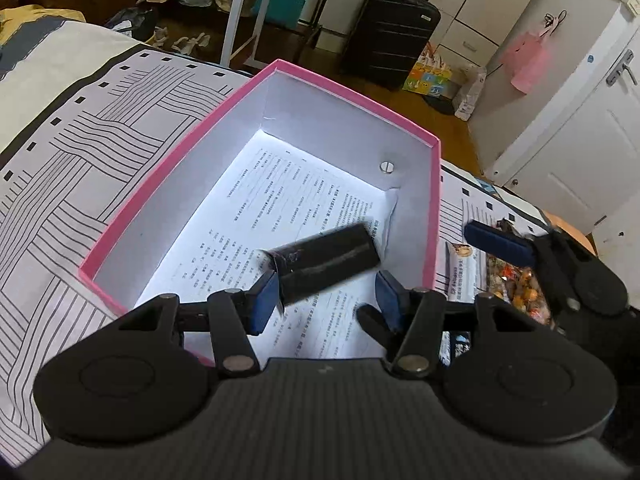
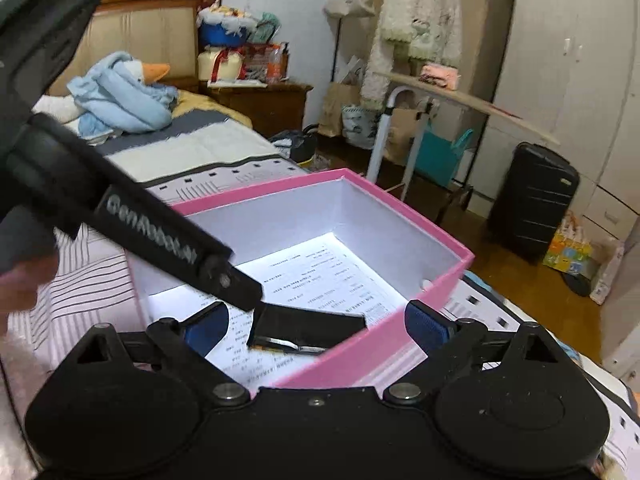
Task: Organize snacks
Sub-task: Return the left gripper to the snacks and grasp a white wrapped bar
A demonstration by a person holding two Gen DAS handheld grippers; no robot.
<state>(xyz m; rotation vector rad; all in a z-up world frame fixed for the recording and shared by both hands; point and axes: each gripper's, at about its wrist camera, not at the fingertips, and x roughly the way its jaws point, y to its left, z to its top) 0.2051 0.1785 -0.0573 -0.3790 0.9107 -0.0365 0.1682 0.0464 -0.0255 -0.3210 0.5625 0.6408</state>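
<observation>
Filling the background is a cluttered bedroom: white wardrobes [image 2: 568,60], a wooden floor [image 1: 452,136], a bed with a padded headboard [image 2: 160,28], a black suitcase [image 1: 390,32] and a white-legged rack [image 2: 386,136]. Nearer, the striped bedsheet [image 1: 80,152] serves as the work surface, and on it sits an open pink box [image 1: 434,208] lined with a printed paper sheet [image 1: 288,188]. Inside the box, near its right wall in the left wrist view, a black snack packet [image 1: 328,262] hangs blurred between the left gripper [image 1: 326,300] fingers, whose blue pads stand apart and do not press it. The right gripper [image 2: 316,326] hovers at the box's near corner with its jaws spread wide and nothing gripped. Beside the box on the sheet lie more snacks: a bag of orange wrapped sweets [image 1: 516,284] and a pale packet [image 1: 464,276].
</observation>
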